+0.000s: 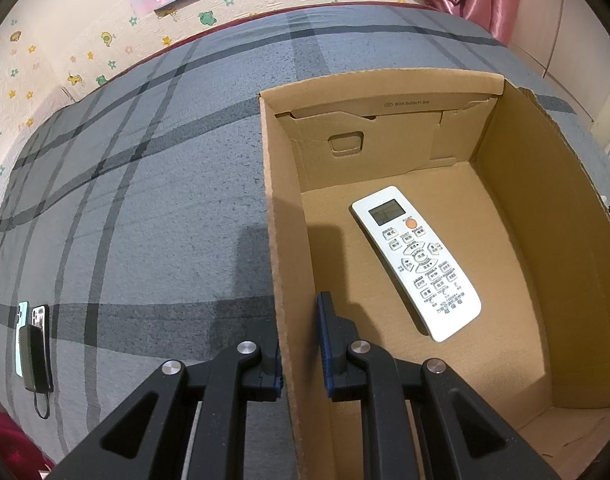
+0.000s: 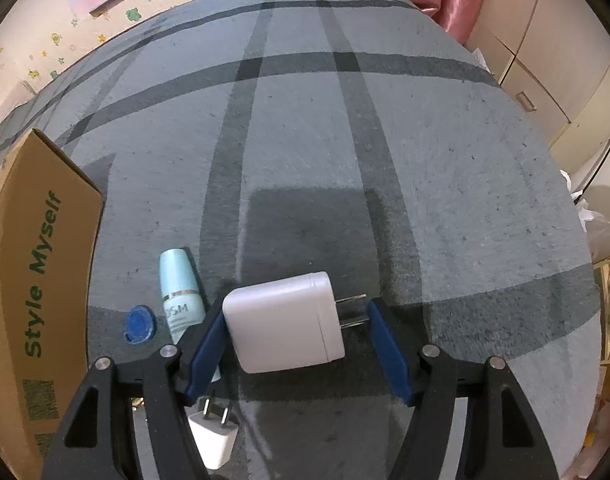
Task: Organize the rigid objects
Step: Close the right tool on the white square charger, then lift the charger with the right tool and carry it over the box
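Observation:
An open cardboard box (image 1: 577,248) sits on the grey plaid bed cover, with a white remote control (image 1: 417,260) lying flat on its floor. My left gripper (image 1: 301,320) straddles the box's left wall (image 1: 281,240) and is shut on it, one finger inside and one outside. In the right wrist view a white wall charger (image 2: 283,322) lies on its side, prongs pointing right. My right gripper (image 2: 295,306) is shut on it: the left pad presses the charger's body and the right pad meets the prong tips.
A pale blue bottle (image 2: 179,292), a blue cap (image 2: 139,325) and a small white plug (image 2: 213,436) lie left of the charger, beside the box's printed outer side (image 2: 37,280). Phones and a dark power bank (image 1: 33,344) lie at the cover's far left.

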Available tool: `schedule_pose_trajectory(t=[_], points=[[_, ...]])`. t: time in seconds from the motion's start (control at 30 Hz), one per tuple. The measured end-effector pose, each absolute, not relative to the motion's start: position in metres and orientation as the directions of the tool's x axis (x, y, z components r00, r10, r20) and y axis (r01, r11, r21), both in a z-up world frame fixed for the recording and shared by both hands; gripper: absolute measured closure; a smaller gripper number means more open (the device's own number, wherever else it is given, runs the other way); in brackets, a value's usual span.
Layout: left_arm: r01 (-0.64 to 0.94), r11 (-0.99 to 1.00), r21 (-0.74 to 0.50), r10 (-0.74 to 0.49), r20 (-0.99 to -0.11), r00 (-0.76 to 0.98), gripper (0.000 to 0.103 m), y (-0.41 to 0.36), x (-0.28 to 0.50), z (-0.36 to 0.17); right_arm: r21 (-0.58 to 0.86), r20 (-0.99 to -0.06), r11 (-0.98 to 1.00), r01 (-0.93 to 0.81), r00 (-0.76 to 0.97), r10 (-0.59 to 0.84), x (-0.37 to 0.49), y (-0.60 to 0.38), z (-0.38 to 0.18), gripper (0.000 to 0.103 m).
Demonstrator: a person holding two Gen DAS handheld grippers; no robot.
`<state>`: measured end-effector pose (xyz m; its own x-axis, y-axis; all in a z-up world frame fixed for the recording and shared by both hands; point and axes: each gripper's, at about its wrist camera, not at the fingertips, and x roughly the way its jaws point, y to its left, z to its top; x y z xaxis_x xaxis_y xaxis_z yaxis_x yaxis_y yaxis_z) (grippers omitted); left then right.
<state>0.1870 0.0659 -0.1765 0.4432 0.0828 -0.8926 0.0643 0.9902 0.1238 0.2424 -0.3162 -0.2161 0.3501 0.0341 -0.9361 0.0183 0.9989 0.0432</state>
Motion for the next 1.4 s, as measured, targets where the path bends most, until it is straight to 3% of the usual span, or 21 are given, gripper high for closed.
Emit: schedule_pose_trajectory(t=[0.73,1.4], points=[[0.064,0.991,0.117,0.077,-0.894,0.442,0.088,0.068,0.188,-0.175,0.027,-0.904,0.999,-0.036,0.427,0.04,0.234,-0.28,-0.155,0.03],[0.064,0.991,0.115,0.076,-0.895,0.44,0.088,0.068,0.188,-0.176,0.049,-0.858,0.98,-0.193,0.494,0.14,0.231,-0.205,-0.087,0.03]])
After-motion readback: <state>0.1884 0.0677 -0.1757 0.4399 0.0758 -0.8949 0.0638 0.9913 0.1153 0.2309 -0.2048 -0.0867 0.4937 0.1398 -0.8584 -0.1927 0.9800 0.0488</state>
